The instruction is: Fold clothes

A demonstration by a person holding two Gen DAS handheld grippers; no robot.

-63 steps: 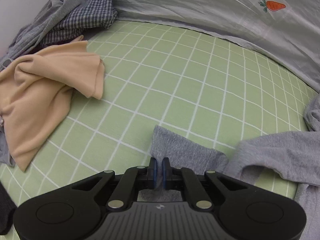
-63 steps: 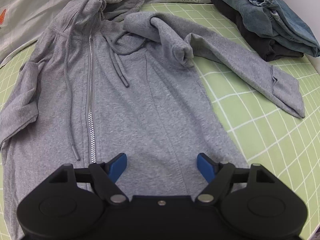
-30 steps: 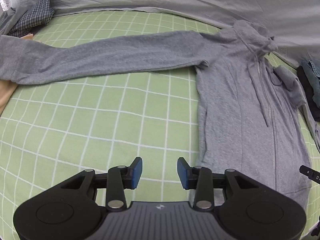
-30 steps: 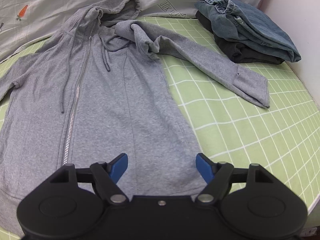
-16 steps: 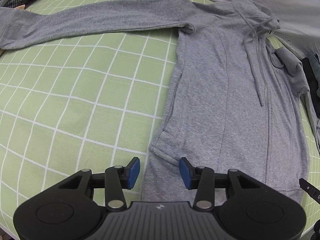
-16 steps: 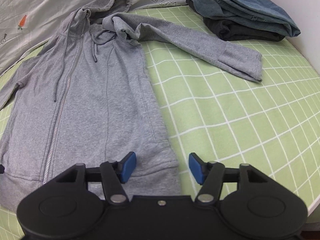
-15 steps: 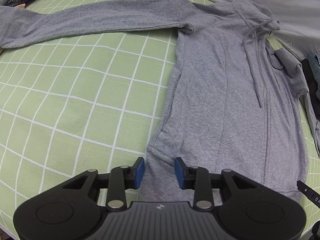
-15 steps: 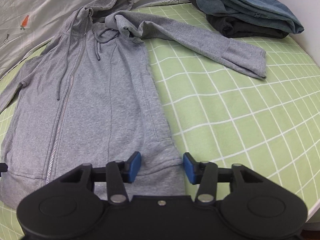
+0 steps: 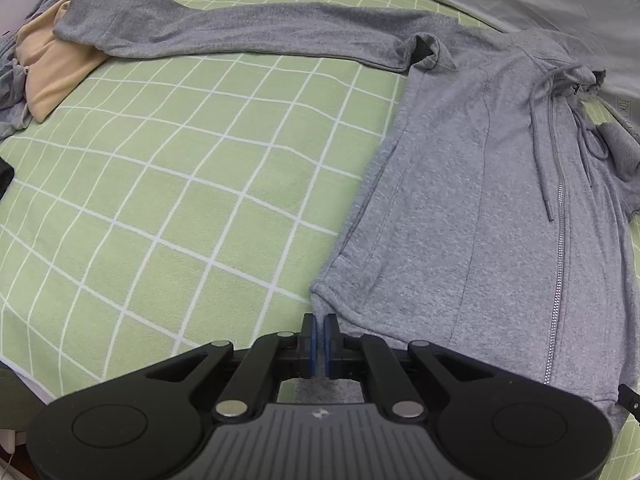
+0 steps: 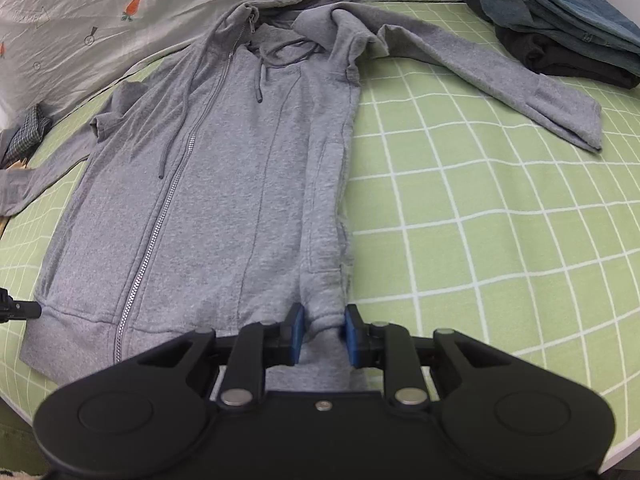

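The grey zip hoodie (image 10: 224, 184) lies flat, face up, both sleeves spread on the green checked bed (image 9: 168, 208), with the left gripper (image 9: 319, 344) and right gripper (image 10: 322, 334) each pinching a hem corner in their jaws, so all folds look left.

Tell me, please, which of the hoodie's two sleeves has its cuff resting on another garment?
The sleeve on the left gripper's side: its cuff lies across the peach garment. The other sleeve lies on the bare green checked sheet.
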